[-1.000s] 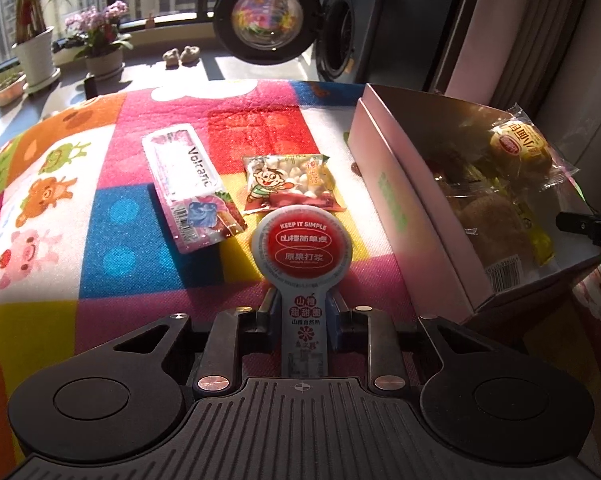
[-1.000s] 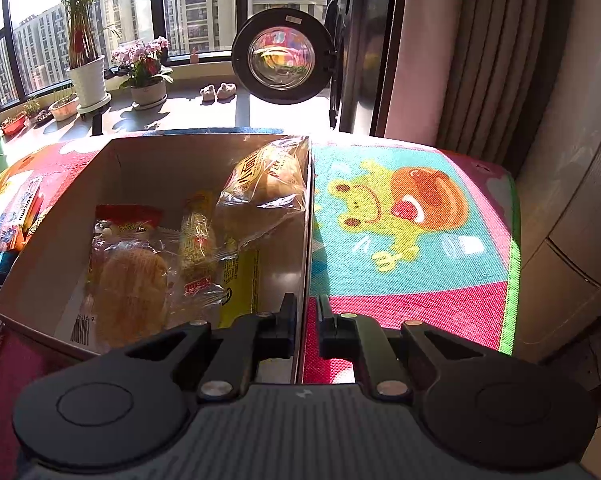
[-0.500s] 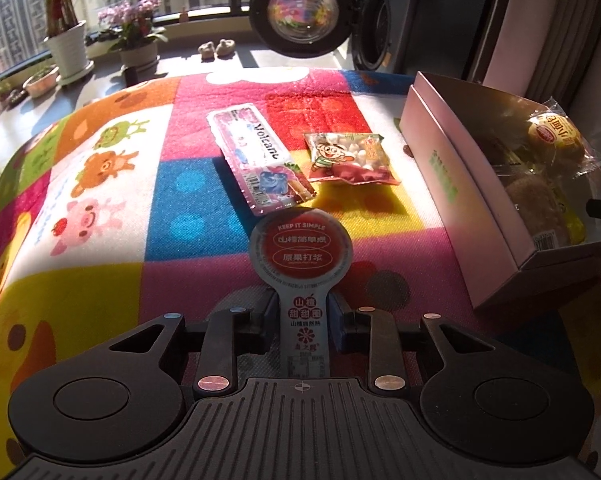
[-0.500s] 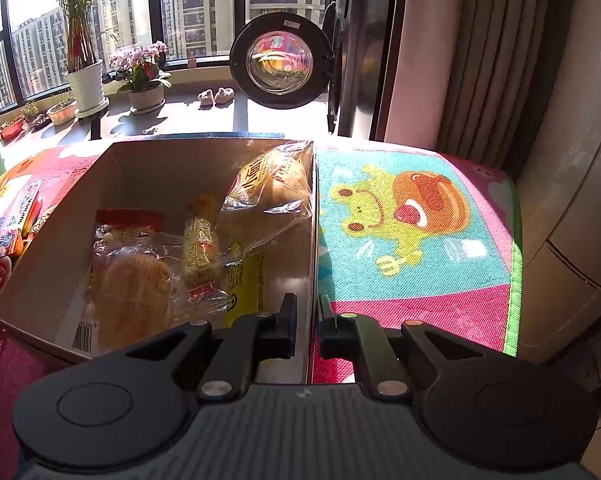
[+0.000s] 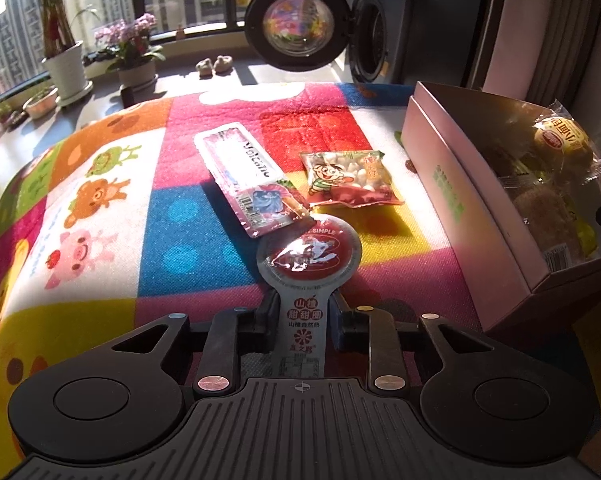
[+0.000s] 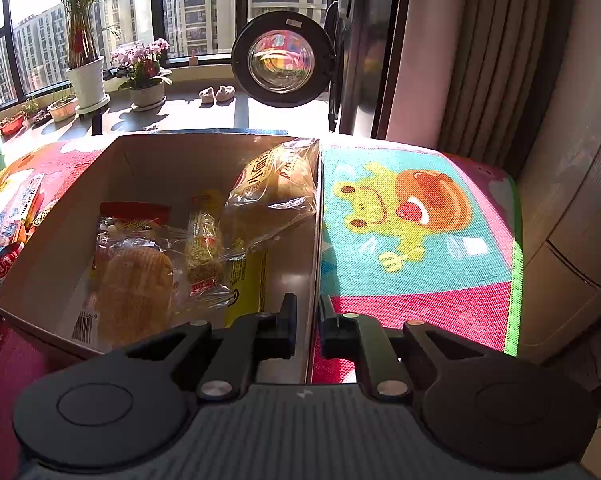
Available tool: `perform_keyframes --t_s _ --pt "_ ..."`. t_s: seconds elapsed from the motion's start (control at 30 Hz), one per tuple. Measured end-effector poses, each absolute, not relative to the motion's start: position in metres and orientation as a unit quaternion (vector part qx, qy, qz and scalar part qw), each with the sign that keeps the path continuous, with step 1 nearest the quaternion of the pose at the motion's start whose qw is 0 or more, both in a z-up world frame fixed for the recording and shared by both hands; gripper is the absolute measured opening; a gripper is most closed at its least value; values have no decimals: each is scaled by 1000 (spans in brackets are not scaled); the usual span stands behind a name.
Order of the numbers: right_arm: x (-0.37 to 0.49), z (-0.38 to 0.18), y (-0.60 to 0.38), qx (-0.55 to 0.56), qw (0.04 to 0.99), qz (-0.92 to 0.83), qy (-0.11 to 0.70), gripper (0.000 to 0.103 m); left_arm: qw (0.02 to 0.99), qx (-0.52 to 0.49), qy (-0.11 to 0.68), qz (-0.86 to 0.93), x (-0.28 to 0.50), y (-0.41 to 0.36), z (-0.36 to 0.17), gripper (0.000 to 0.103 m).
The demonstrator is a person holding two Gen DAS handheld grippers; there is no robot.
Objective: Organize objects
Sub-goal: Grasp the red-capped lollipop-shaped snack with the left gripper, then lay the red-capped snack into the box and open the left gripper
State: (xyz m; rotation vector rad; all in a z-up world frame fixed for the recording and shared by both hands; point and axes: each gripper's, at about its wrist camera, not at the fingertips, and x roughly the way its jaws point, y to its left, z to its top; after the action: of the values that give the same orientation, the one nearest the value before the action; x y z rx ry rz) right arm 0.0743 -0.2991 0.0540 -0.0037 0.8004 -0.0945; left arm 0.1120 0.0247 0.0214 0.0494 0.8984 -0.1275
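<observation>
The cardboard box (image 6: 148, 168) holds wrapped bread (image 6: 134, 284) and snack packets; the right gripper (image 6: 305, 314) clamps its wall, while the left gripper (image 5: 302, 312) is closing on a hawthorn snack pack (image 5: 306, 276).

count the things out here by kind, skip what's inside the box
flat snack packs lying on the mat: 2 (long pink pack, cartoon bag)
round-topped red pack, left tongs closing on its stem: 1
cardboard box: 1
total: 4
</observation>
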Motion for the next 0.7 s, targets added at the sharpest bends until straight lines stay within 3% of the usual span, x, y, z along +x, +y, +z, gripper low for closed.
perform_keyframes --t_s 0.37,0.7 --pt "73 51 -301 4 920 -43 389 11 883 19 459 -99 91 25 34 27" --pt "73 55 -302 2 922 -45 384 6 898 -12 412 -155 92 1 102 27"
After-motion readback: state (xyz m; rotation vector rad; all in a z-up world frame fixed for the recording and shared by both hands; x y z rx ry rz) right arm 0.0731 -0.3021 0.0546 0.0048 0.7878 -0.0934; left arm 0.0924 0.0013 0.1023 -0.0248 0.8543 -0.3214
